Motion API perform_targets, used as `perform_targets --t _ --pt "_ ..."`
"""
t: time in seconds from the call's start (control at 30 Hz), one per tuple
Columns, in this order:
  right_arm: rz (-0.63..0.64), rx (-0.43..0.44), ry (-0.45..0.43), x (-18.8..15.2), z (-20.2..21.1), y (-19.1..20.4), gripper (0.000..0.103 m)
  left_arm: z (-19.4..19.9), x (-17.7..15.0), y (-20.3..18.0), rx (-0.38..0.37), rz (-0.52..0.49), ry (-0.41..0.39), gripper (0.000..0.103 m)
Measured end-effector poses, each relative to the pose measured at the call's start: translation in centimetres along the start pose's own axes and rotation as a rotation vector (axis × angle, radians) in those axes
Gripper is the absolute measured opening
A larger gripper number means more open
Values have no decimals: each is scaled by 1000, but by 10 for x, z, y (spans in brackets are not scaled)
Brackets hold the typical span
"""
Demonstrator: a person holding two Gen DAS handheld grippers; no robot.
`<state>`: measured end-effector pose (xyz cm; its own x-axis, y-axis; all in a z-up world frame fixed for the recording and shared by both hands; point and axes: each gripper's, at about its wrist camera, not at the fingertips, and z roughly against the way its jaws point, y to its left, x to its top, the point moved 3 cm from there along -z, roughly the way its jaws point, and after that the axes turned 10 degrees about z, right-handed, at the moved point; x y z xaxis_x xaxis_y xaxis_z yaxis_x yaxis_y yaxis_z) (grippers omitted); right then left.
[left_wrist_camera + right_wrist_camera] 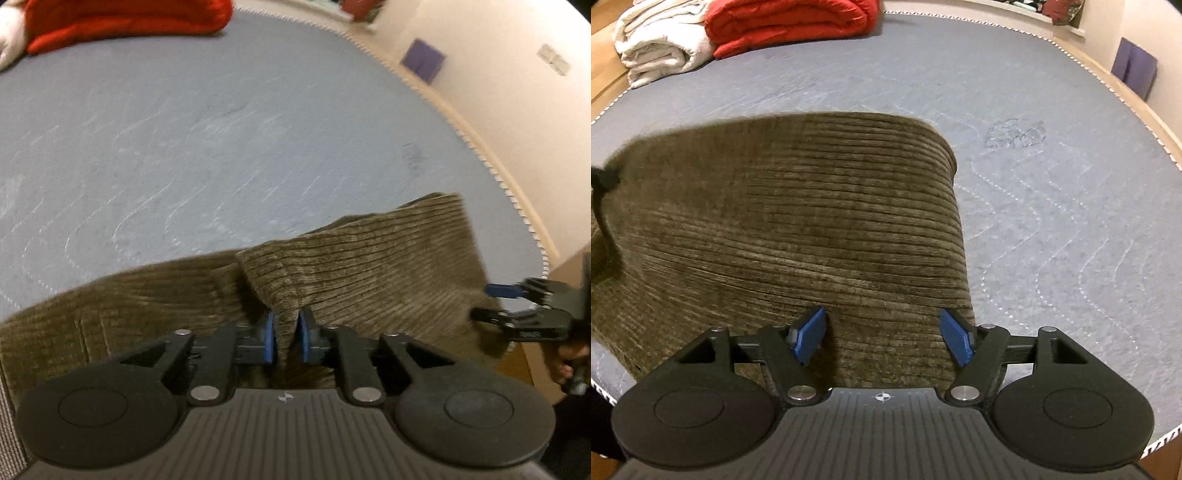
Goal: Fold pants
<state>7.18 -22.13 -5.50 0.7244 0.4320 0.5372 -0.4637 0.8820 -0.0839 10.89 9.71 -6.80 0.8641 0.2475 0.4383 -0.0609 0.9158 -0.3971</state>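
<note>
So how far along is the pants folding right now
Partly done. The brown corduroy pants lie on the grey mattress with one layer already doubled over, its folded edge showing on the right. In hand: the left gripper is shut on a pinched ridge of cloth, while the right gripper sits open over the near edge, holding nothing. Left: laying that layer flat and making the final fold.

Left wrist view low and close behind its black two-finger left gripper (287,338), facing across the grey-blue quilted mat (221,140), right wrist view higher, angled down, both sharing the brown corduroy pants (351,266), folded red blanket (790,22).
</note>
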Motion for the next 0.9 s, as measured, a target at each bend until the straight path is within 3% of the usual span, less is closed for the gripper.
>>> perform_targets --t 0.07,0.1,0.13,0.2,0.3,0.33,0.4,0.43,0.5,0.57,0.63,0.67,0.7,0.73,0.77,0.83,0.9 --pt "13 -5 10 0 -2 1 71 -9 8 9 49 50 -15 36" --pt "9 -2 12 1 -2 1 71 -13 12 14 57 84 -19 60" --pt "1 5 14 4 0 0 72 -16 15 19 53 116 -19 76" --pt "-26 29 17 5 1 -4 74 -27 20 29 11 176 18 81" --pt "-48 70 28 4 -1 -6 78 -44 20 34 -43 208 76 81" --pt "-50 79 34 3 -2 -7 79 -47 19 33 -41 190 80 69" --pt "-49 90 45 1 -5 -6 80 -47 20 23 -36 115 61 32" --pt "-46 91 48 1 -5 -5 80 -39 24 16 -31 76 28 23" --pt "-38 90 51 1 -4 -4 80 -16 33 4 -51 7 -89 22" --pt "-40 101 47 3 -2 -4 80 -4 36 1 -51 -3 -149 23" --pt "-42 116 45 3 0 -3 80 -17 32 5 43 -21 -112 39" --pt "-40 117 46 3 0 -2 80 -26 28 5 125 -62 -80 40" --pt "-35 114 49 4 0 -2 80 -28 25 3 207 -114 -97 45" --pt "-33 113 53 3 0 -2 80 -20 24 -4 259 -174 -167 52" --pt "-31 115 55 3 1 -3 80 -11 23 -12 274 -232 -230 53" --pt "-38 119 61 3 3 -5 80 7 18 -30 227 -335 -316 54" --pt "-46 126 62 3 4 -9 80 14 9 -40 95 -371 -290 54"
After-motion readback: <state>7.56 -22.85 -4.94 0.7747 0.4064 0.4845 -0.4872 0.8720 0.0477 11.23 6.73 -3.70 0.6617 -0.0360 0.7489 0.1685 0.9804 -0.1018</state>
